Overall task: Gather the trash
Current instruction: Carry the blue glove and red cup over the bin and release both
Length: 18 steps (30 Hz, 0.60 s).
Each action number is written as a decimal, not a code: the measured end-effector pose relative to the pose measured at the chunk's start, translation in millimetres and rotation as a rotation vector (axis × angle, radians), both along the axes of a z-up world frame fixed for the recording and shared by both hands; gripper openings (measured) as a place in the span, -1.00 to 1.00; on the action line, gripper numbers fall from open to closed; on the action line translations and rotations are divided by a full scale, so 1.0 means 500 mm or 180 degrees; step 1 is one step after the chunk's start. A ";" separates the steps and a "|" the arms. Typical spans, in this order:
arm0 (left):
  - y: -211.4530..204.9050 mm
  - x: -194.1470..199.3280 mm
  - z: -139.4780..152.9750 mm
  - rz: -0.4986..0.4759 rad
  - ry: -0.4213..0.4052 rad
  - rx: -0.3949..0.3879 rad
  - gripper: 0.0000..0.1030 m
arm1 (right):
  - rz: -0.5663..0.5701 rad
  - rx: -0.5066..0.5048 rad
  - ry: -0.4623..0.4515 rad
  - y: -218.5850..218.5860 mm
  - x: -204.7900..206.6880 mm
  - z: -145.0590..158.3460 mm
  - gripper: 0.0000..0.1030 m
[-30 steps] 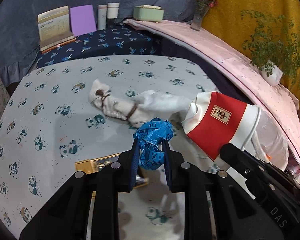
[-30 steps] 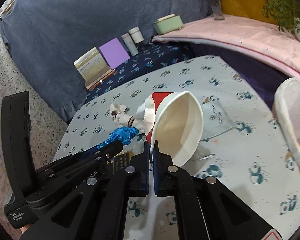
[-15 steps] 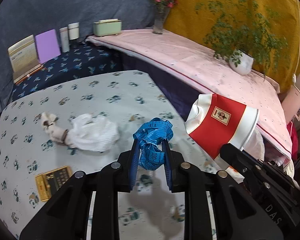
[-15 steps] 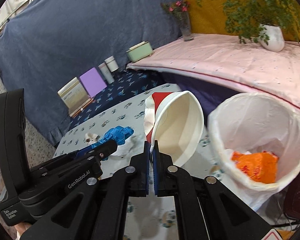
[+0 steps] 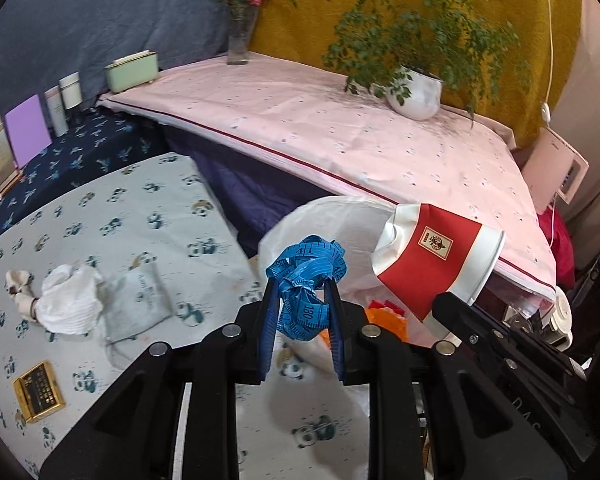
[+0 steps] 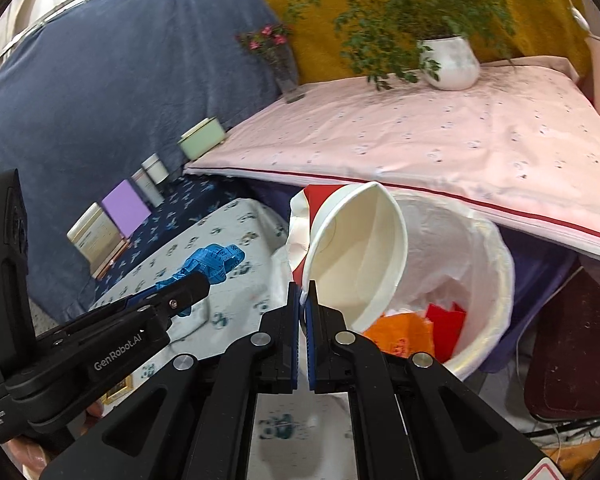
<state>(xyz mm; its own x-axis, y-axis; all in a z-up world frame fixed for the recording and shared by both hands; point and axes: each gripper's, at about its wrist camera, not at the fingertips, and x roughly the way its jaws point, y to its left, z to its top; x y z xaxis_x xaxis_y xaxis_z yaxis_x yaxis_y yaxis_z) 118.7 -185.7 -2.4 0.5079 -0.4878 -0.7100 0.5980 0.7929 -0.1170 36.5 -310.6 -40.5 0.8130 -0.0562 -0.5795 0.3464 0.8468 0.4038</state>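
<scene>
My left gripper (image 5: 302,300) is shut on a bunched blue measuring tape (image 5: 306,280) and holds it in the air at the near rim of the white-lined trash bin (image 5: 300,224). My right gripper (image 6: 304,300) is shut on the rim of a crushed red and white paper cup (image 6: 356,256) and holds it over the bin (image 6: 484,264), mouth toward me. Orange and red scraps (image 6: 412,332) lie in the bin. The cup (image 5: 436,260) and the tape (image 6: 212,260) also show in the opposite views.
On the panda-print table (image 5: 100,216) lie a crumpled white tissue (image 5: 68,304), a flat white pouch (image 5: 140,300) and a gold box (image 5: 38,390). A pink-covered surface (image 5: 340,128) with a potted plant (image 5: 414,92) and vase (image 5: 238,36) stands behind the bin.
Both grippers have swung right from over the table to the trash bin, carrying the tape and the cup. The bin's inside has come into full view.
</scene>
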 end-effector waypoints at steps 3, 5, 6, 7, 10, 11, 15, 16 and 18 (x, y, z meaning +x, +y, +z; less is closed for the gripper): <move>-0.033 -0.003 -0.012 -0.0070 0.0016 0.0048 -0.57 | -0.0067 0.0034 0.0029 -0.024 -0.005 -0.012 -0.92; -0.049 -0.003 -0.020 -0.0100 0.0037 0.0071 -0.57 | -0.0097 0.0063 0.0053 -0.037 -0.008 -0.022 -0.92; -0.055 -0.002 -0.023 -0.0104 0.0048 0.0076 -0.57 | -0.0107 0.0071 0.0063 -0.042 -0.010 -0.026 -0.92; -0.059 0.000 -0.027 -0.0114 0.0062 0.0084 -0.57 | -0.0117 0.0080 0.0074 -0.046 -0.009 -0.031 -0.92; -0.071 0.003 -0.034 -0.0132 0.0080 0.0106 -0.57 | -0.0131 0.0100 0.0093 -0.057 -0.010 -0.039 -0.92; -0.072 0.004 -0.036 -0.0133 0.0082 0.0110 -0.57 | -0.0130 0.0108 0.0096 -0.059 -0.010 -0.041 -0.92; -0.073 0.009 -0.037 -0.0125 0.0083 0.0070 -0.56 | -0.0134 0.0127 0.0093 -0.064 -0.006 -0.044 -0.90; -0.073 0.009 -0.036 -0.0125 0.0071 0.0067 -0.53 | -0.0138 0.0128 0.0086 -0.065 -0.006 -0.044 -0.87; -0.073 0.010 -0.037 -0.0103 0.0051 0.0076 -0.39 | -0.0165 0.0123 0.0067 -0.064 -0.006 -0.043 -0.78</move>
